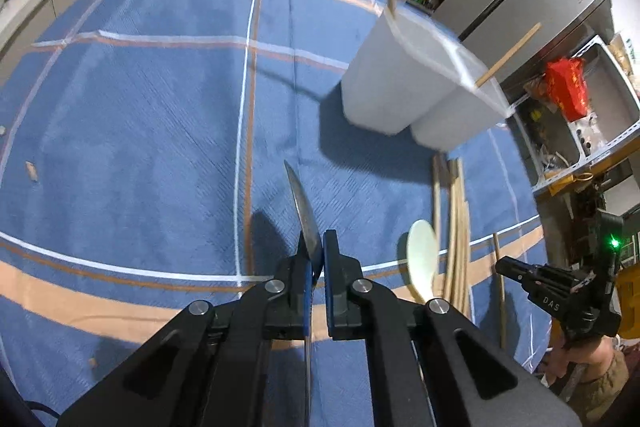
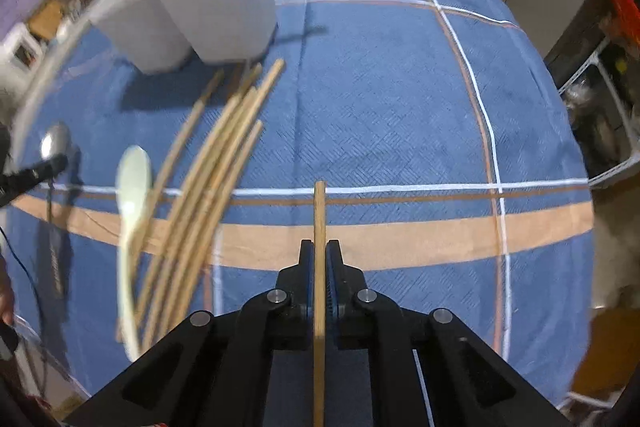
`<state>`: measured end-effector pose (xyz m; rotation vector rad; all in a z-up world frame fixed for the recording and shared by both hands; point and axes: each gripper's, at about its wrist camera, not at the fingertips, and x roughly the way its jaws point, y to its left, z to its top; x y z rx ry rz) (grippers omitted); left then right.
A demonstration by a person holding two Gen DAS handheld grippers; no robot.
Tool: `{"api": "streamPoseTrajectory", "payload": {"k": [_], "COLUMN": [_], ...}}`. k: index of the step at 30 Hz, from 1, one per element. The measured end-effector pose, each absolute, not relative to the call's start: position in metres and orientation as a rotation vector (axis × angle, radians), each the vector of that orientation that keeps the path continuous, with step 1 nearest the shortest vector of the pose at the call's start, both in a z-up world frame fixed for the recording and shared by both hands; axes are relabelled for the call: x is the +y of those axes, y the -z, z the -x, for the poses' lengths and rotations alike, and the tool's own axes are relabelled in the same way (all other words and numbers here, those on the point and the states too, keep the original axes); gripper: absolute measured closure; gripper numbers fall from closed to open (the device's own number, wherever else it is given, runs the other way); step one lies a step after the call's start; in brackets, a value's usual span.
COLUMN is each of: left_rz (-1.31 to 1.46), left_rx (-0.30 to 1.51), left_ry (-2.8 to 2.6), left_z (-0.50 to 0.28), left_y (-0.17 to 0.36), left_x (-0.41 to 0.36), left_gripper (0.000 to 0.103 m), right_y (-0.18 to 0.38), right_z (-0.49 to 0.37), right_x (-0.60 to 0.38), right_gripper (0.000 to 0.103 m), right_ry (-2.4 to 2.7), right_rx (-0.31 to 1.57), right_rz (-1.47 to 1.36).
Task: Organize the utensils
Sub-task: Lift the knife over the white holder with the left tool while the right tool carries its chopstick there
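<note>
Metal spoon (image 1: pixel 306 215): clamped edge-on between the pads of the left gripper (image 1: pixel 316 247), bowl tip pointing forward past the fingertips, handle running back under the claw; lifted clear of the blue cloth (image 1: pixel 140 147).
Spoon handling: likely stiff, fairly light, smooth and slippery; thin neck prone to pivoting in the pads, so a firm pinch on the flat of the handle near the bowl, as here, probably best.
Wooden chopstick (image 2: pixel 319 227): gripped upright in the picture by the right gripper (image 2: pixel 320 251), jaws clenched on its shaft, tip reaching just beyond the fingertips.
Chopstick handling: light, rigid, slim; apt to twist or slide lengthwise; a hold near mid-length probably steadier than near an end.
Loose chopsticks (image 2: pixel 216 163): a fanned bundle lying flat on the cloth, just in front of the bins, touching one another; hard to single out without nudging neighbours.
Pale spoon (image 2: pixel 132 183): lying beside the bundle, its handle touching or overlapping the nearest sticks; material unclear.
White bins (image 1: pixel 404 83): two tall containers standing side by side, touching, with sticks already leaning out of each.
Next step, judged: carry each held piece to its bin and drop it in upright; rims high, so approach from above.
Risk: spoon slipping; a tall light bin tipping if bumped.
</note>
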<state>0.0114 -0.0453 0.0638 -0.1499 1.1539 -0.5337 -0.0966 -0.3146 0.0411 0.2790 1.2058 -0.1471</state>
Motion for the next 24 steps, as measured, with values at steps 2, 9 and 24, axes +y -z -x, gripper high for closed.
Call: {"api": "streamPoseTrajectory", "payload": {"k": [2,9,24], "left_rz": [0.161,0.159,0.173], "left_rx": [1.111,0.953,0.665], "left_ry": [0.545,0.578,0.624], "left_z": [-0.004,0.020,-0.011], "left_y": [-0.079,-0.132,-0.236], "left_x": [-0.038,-0.024,-0.074], "left_gripper": [0.099,0.099,0.099], "right_y": [-0.053,-0.107,-0.229], "right_z": [0.107,0.136,0.087], "right_x": [-0.315,-0.305,-0.316], "right_gripper": [0.097,0.098,0.098], "right_ry": [0.148,0.156,0.136], "right_rx": [1.142,0.922,0.536], "right_rz": [-0.312,-0.359,-0.375]}}
